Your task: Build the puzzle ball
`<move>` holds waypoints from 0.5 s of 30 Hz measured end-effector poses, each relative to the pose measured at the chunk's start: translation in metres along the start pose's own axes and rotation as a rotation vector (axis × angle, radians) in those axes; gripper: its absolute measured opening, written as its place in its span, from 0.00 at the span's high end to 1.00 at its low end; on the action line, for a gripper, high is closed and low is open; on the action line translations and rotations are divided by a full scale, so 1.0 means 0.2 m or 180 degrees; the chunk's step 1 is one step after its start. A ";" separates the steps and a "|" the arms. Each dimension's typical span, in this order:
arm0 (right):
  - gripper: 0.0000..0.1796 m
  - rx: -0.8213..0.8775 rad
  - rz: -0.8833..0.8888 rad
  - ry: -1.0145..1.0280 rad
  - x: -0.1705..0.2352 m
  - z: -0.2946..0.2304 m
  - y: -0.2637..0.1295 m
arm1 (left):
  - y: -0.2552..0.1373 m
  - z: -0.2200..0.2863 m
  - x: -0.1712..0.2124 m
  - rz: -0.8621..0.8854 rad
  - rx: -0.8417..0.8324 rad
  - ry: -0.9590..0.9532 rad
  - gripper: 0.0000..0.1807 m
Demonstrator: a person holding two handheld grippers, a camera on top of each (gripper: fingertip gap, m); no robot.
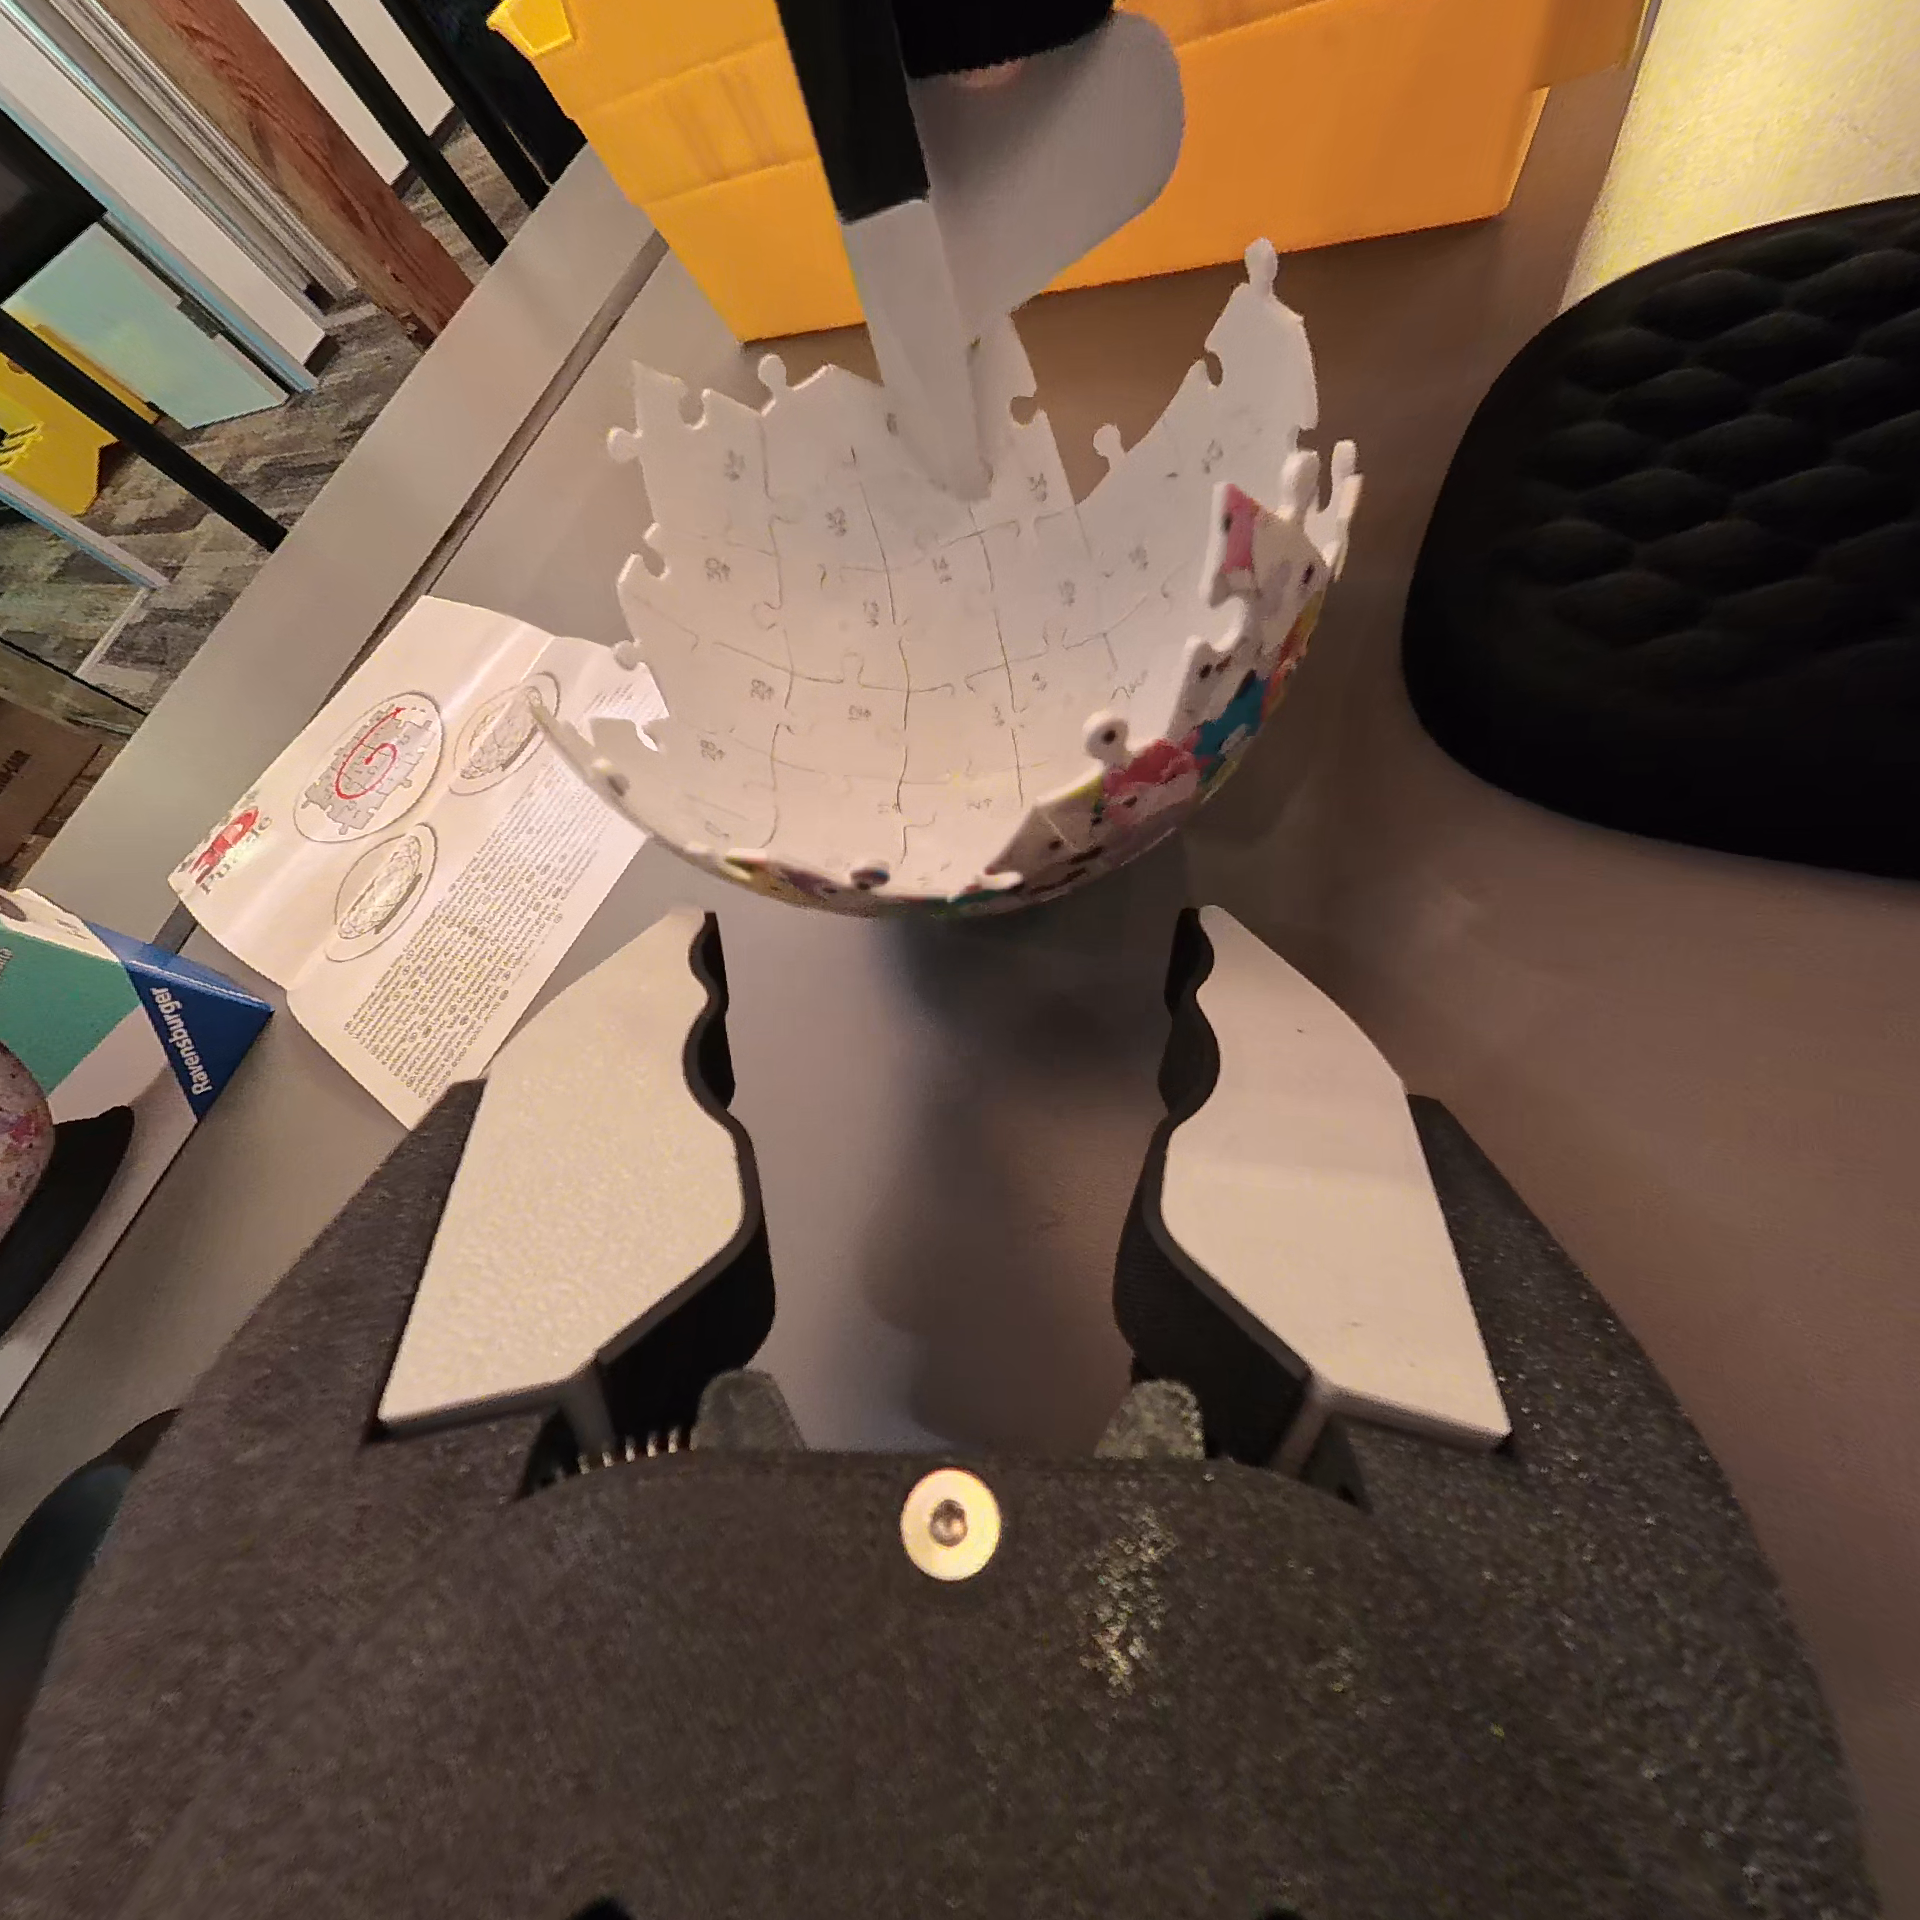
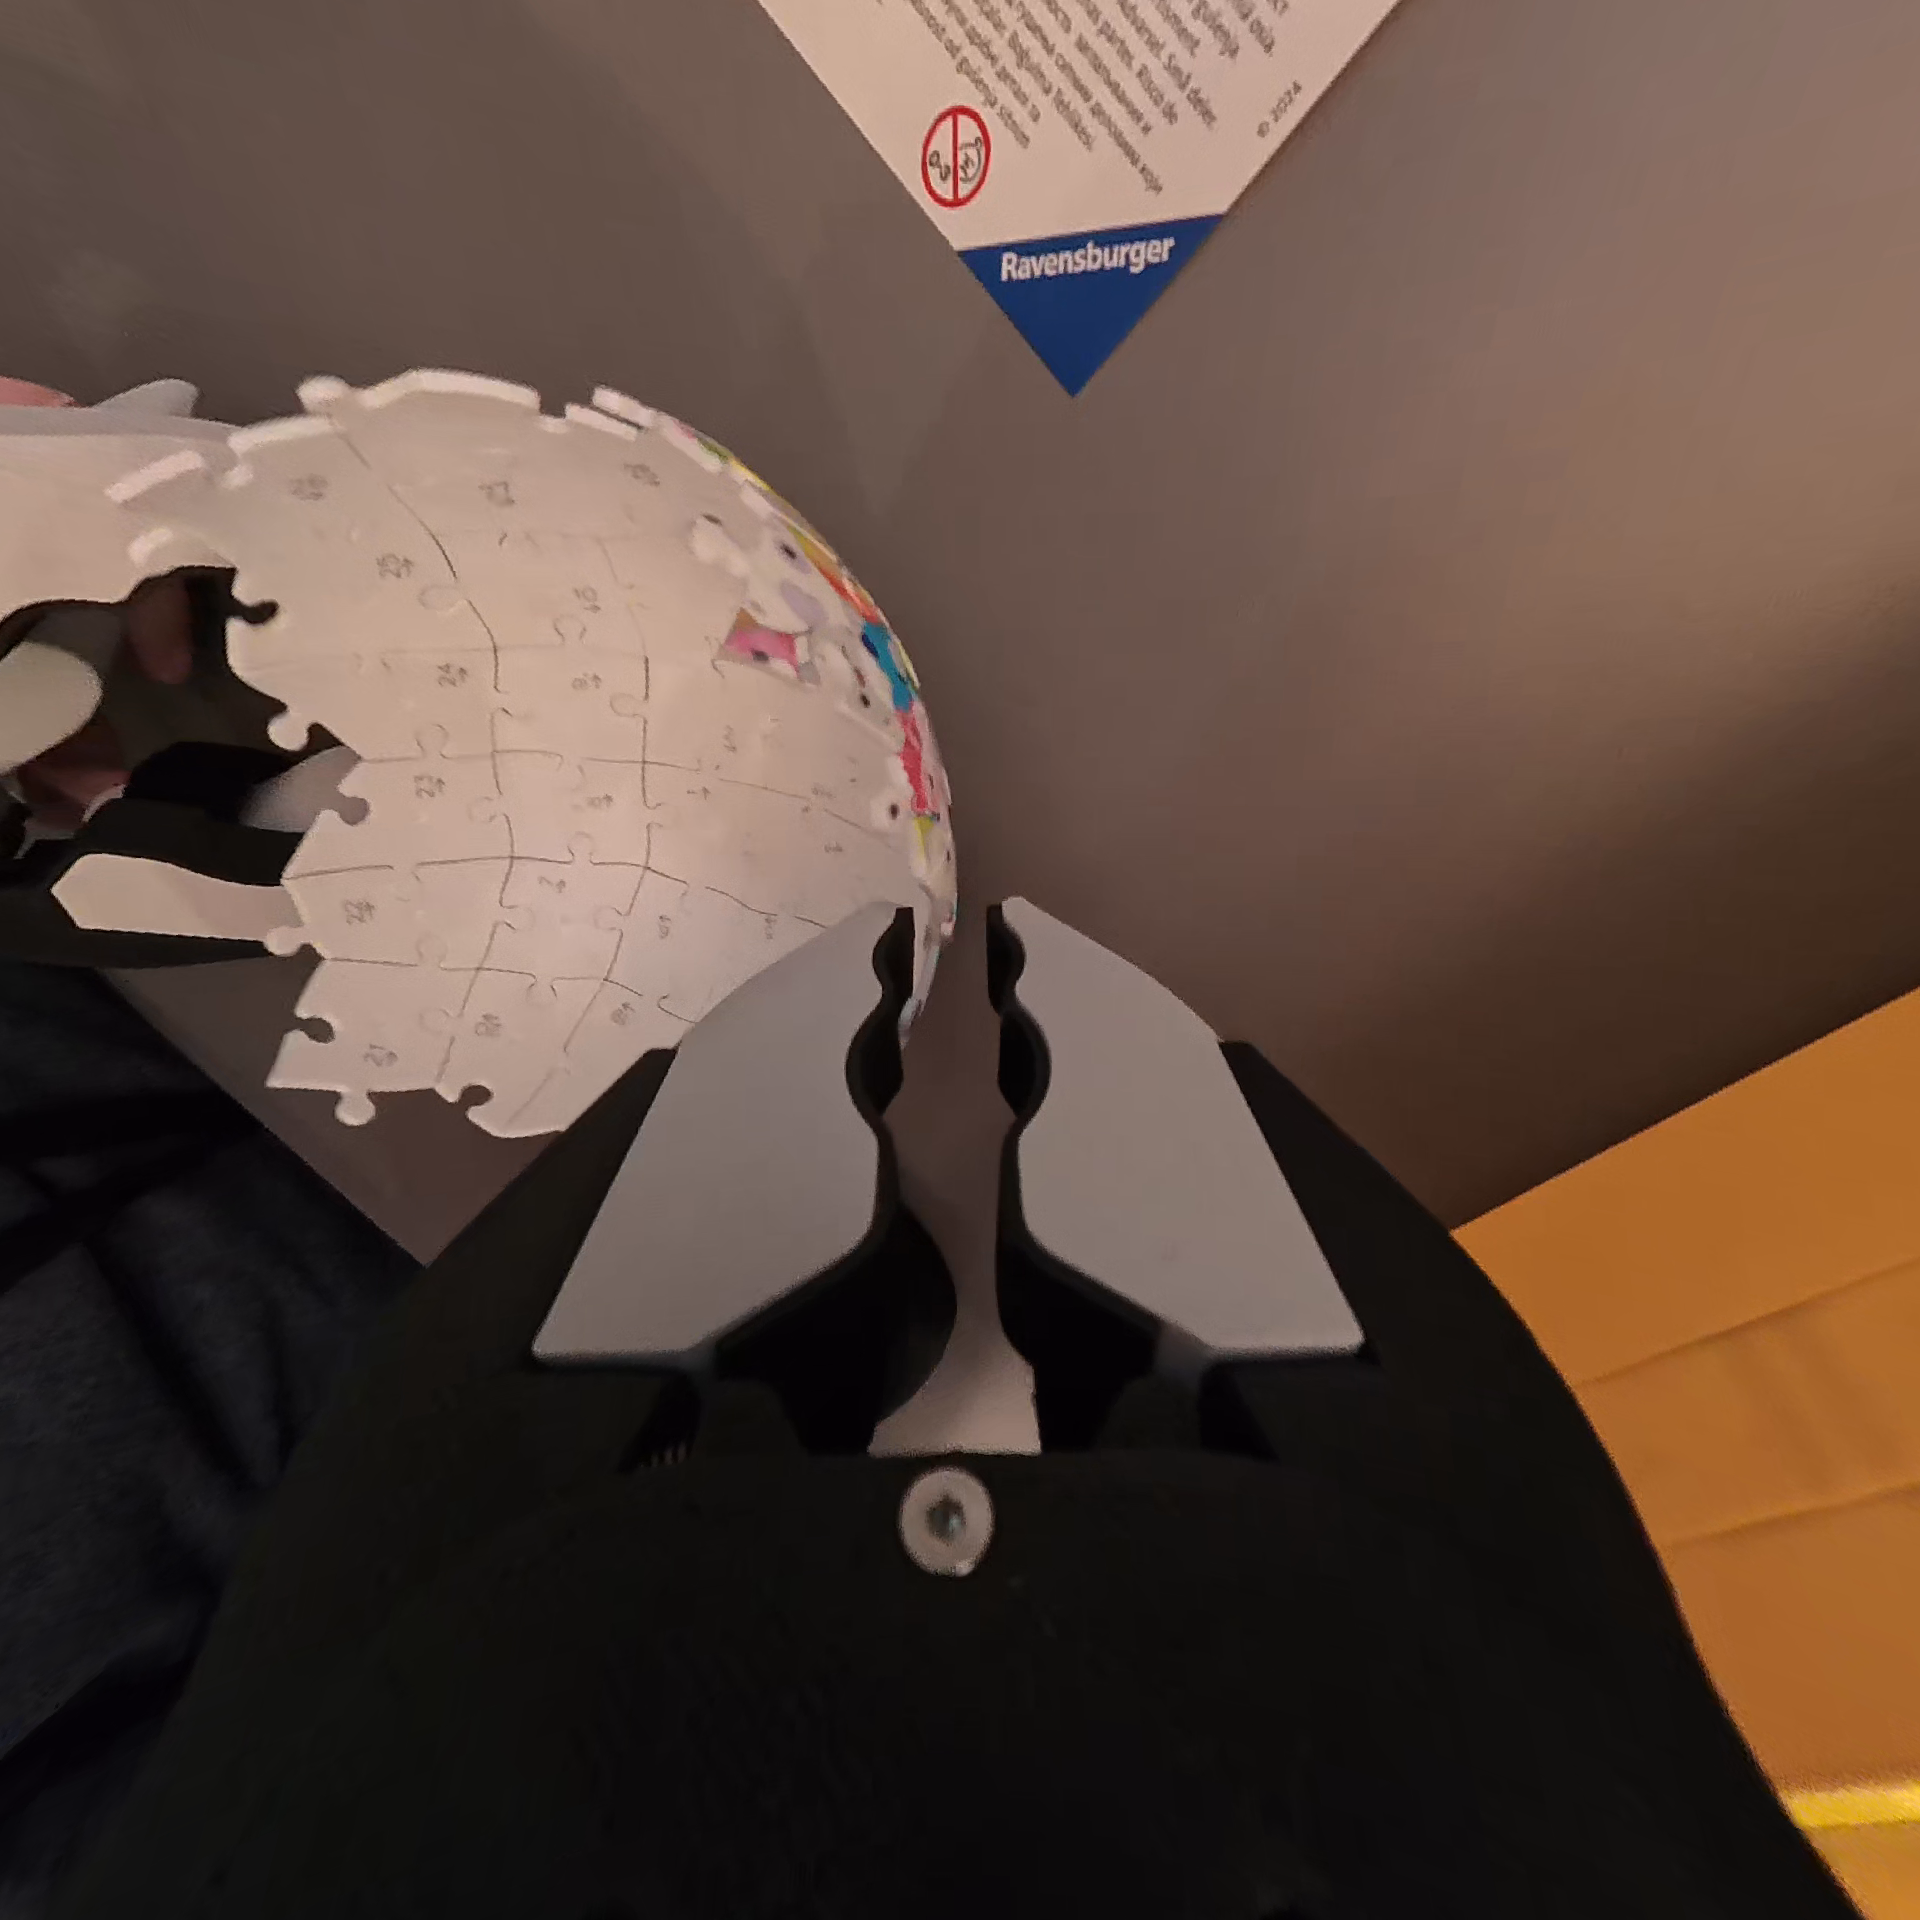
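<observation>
curved white puzzle shell (image 1: 914,665), jagged-edged

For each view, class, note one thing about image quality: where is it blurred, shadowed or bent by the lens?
Left wrist view: warm light; a soft shadow lies on the table under the puzzle shell; the wide lens bends the table's edge. Right wrist view: the shell's far left rim is smeared; the leaflet stays sharper.

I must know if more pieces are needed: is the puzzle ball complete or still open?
Still open. The white, partly built puzzle ball is only a bowl-shaped shell with jagged, unfinished edges.
</observation>
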State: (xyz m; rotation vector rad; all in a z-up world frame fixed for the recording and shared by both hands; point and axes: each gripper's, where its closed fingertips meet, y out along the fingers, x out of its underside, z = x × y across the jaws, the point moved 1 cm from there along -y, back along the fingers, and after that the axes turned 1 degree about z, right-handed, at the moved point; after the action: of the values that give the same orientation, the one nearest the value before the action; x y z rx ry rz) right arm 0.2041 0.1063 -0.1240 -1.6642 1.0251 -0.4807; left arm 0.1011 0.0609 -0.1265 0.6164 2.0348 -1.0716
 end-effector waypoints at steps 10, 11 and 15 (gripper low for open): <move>0.92 0.0258 0.0204 -0.0088 -0.03 0.02 -0.09 | 0.00 0.00 0.00 -0.0018 0.0041 -0.0152 0.55; 0.92 0.0249 0.0245 -0.0092 -0.04 0.02 -0.10 | 0.00 0.00 0.00 -0.0015 0.0054 -0.0174 0.55; 0.91 0.0229 0.0375 -0.0110 -0.06 0.02 -0.12 | -0.03 0.01 0.00 0.0033 0.0209 -0.0336 0.53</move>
State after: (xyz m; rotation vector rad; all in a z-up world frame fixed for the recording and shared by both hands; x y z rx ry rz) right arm 0.2093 0.1198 -0.1003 -1.5341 1.0618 -0.4051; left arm 0.0981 0.0553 -0.1237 0.5906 1.9105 -1.1447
